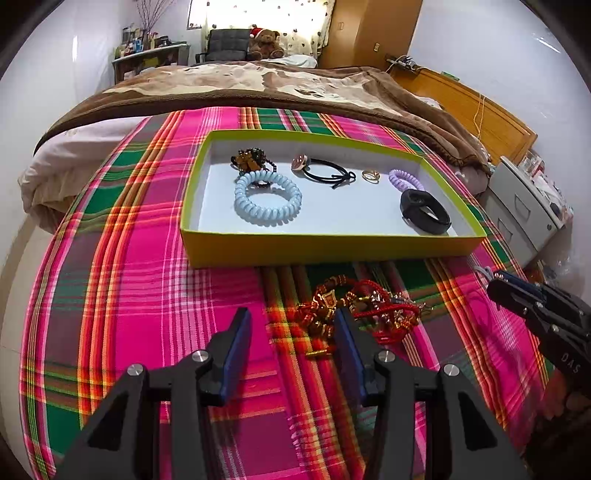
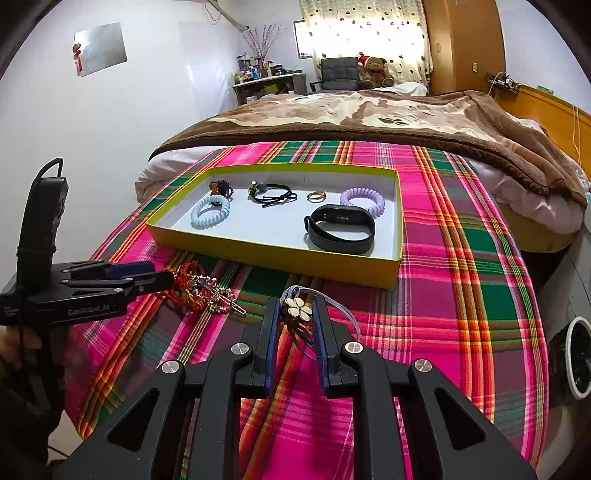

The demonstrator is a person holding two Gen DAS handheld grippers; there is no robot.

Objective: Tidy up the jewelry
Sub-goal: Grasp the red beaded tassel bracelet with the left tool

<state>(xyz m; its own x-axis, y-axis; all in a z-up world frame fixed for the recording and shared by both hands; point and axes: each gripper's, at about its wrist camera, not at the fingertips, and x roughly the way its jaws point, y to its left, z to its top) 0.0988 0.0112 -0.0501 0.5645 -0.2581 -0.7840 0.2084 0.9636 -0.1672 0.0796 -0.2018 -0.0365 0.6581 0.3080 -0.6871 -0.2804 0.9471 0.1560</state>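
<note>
Right gripper (image 2: 295, 314) pinches flower hairband (image 2: 297, 307) just beside tray's (image 2: 314, 264) near edge

White walls (image 2: 155, 110), curtained bright window (image 2: 365, 33), wooden wardrobe (image 2: 461, 44), bed (image 2: 369, 110)

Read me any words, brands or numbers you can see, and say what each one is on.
"GenRobot.AI": on the side of the left tool, right wrist view.
"DAS": on the body of the right tool, left wrist view; possibly only part of a longer word.
The black fitness band shows display marks too small to read.
</note>
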